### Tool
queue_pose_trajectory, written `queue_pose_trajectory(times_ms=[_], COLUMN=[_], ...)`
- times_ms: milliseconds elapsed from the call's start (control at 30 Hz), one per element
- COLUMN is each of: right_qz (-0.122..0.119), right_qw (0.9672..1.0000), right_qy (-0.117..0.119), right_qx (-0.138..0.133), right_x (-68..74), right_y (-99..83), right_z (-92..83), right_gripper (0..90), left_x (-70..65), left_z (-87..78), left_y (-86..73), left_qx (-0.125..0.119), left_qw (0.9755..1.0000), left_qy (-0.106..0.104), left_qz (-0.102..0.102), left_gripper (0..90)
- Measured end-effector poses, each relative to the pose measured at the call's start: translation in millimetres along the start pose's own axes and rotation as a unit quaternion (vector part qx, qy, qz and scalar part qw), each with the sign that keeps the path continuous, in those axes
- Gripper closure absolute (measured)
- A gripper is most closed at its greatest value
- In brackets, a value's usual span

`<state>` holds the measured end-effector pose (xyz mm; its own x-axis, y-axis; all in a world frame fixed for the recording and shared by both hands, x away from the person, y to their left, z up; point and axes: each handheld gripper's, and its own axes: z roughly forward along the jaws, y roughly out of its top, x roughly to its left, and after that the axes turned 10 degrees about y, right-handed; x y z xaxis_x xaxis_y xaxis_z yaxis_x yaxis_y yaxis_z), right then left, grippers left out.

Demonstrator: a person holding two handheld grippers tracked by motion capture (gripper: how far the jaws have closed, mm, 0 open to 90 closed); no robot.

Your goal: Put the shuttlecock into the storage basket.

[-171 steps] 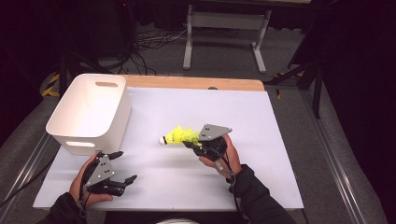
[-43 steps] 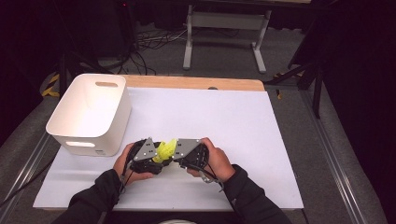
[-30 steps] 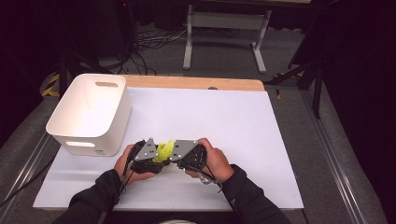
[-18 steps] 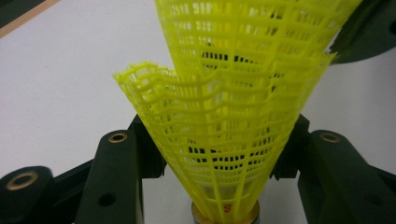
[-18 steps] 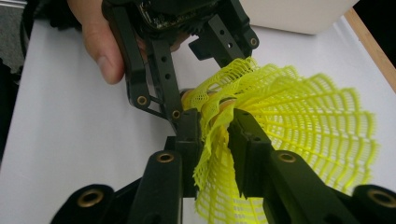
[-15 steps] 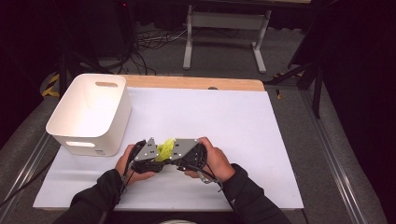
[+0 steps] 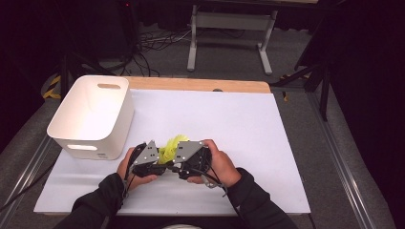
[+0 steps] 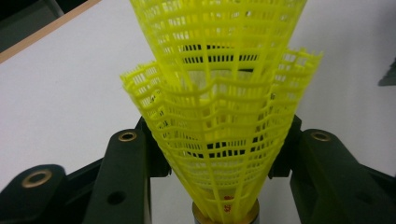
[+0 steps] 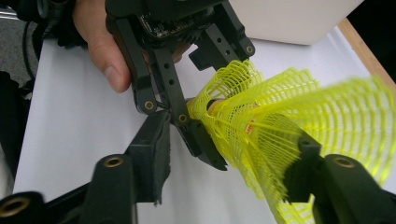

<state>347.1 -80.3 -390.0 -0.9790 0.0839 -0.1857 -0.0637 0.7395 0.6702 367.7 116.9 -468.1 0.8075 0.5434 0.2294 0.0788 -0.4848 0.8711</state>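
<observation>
Left tongs (image 8: pixel 210 158) grip nested yellow shuttlecocks (image 8: pixel 219 116) — cork base cut off.

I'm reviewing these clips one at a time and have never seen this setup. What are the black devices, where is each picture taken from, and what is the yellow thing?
A person holds a hand-held two-jaw gripper in each hand: the left gripper and the right gripper. The high view looks down on a white table; each gripper view looks along that gripper's own black jaws. On the table stands a white bin. The yellow things are two nested plastic shuttlecocks. The left gripper's jaws have just been closing on their skirts. The right gripper's jaws have just been opening, with the shuttlecocks between them.
</observation>
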Motion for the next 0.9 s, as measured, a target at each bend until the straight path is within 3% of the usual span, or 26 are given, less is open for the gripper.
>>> queue_pose_trajectory(times_ms=[267,433,900], right_qz=[0.004,0.012,0.028], right_qw=[1.0000,0.9998,0.9972], right_qy=[0.001,-0.014,-0.054], right_qx=[-0.007,-0.011,-0.043], right_x=[0.9,1.5,-0.3], right_y=[2.3,3.7,0.5], right_z=[-4.3,-10.5,-33.1], right_gripper=[34.3,24.3,15.5], left_x=[0.7,1.6,1.3], left_z=[-1.3,-2.7,-5.9], left_y=[-0.2,-0.4,-0.4], left_qx=[-0.008,-0.015,-0.022], left_qw=[1.0000,0.9999,0.9997], left_qy=[0.001,0.003,0.003], left_qz=[-0.005,-0.008,-0.011], left_gripper=[55.9,56.2,56.3])
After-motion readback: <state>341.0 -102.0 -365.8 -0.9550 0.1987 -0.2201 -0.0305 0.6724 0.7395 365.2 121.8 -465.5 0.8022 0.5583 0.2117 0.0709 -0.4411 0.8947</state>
